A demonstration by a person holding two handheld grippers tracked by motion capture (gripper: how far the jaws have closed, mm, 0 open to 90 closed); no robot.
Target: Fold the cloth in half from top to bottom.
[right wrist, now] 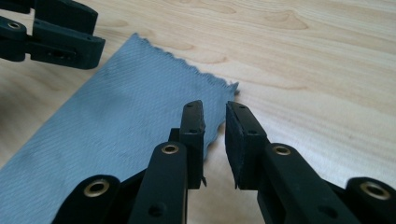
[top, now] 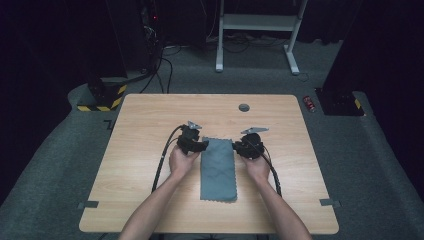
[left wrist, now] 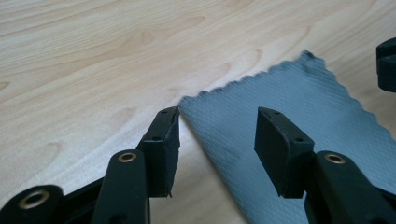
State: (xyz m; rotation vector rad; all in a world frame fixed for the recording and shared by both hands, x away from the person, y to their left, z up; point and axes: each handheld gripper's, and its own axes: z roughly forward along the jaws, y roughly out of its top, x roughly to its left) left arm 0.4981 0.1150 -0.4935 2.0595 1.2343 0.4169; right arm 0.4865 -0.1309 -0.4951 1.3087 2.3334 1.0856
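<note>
A grey cloth (top: 218, 170) lies folded into a long strip in the middle of the wooden table (top: 150, 120). My left gripper (top: 203, 146) is at its far left corner and my right gripper (top: 236, 147) at its far right corner. In the left gripper view the jaws (left wrist: 217, 119) stand open, straddling the corner of the cloth (left wrist: 289, 102) without touching it. In the right gripper view the jaws (right wrist: 215, 112) are close together with a narrow gap, just over the cloth's (right wrist: 116, 116) edge near its corner, and nothing is pinched. The left gripper (right wrist: 60, 42) shows there at the top left.
A round grey grommet (top: 244, 107) sits in the table's far middle. Tape marks lie at the near left (top: 87, 204) and near right (top: 330, 202). A white frame (top: 260, 22) and a red can (top: 310, 103) are on the floor beyond the table.
</note>
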